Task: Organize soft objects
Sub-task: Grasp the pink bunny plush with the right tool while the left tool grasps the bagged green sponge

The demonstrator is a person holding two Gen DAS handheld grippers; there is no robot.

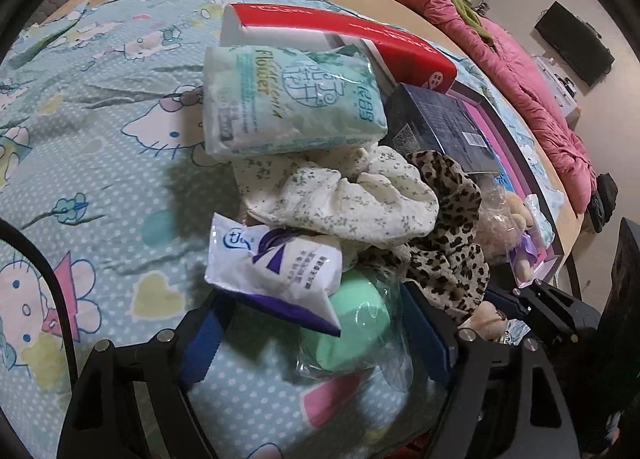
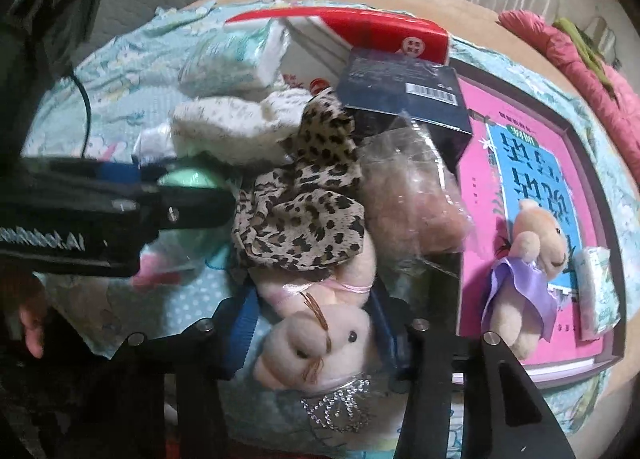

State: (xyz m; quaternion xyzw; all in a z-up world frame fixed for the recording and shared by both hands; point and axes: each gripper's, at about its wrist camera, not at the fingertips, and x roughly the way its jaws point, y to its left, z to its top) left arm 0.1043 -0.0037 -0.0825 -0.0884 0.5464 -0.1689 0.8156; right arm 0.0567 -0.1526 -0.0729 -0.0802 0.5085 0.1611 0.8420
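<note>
In the left wrist view my left gripper (image 1: 316, 335) stands open around a green soft ball in clear wrap (image 1: 352, 331), with a white and purple tissue pack (image 1: 276, 271) lying across it. Beyond are a floral cloth (image 1: 344, 195), a leopard-print cloth (image 1: 448, 235) and a green tissue pack (image 1: 292, 103). In the right wrist view my right gripper (image 2: 316, 327) is closed around a pale plush toy (image 2: 320, 339); whether the pads press it is unclear. The left gripper (image 2: 120, 199) shows at the left beside the green ball (image 2: 188, 179).
A red and white box (image 1: 344, 35), a dark box (image 2: 404, 95) and a pink book (image 2: 532, 179) with a small bear in a purple dress (image 2: 528, 259) lie on the patterned blanket (image 1: 80, 119). A pink quilt (image 1: 520, 71) lies at the right.
</note>
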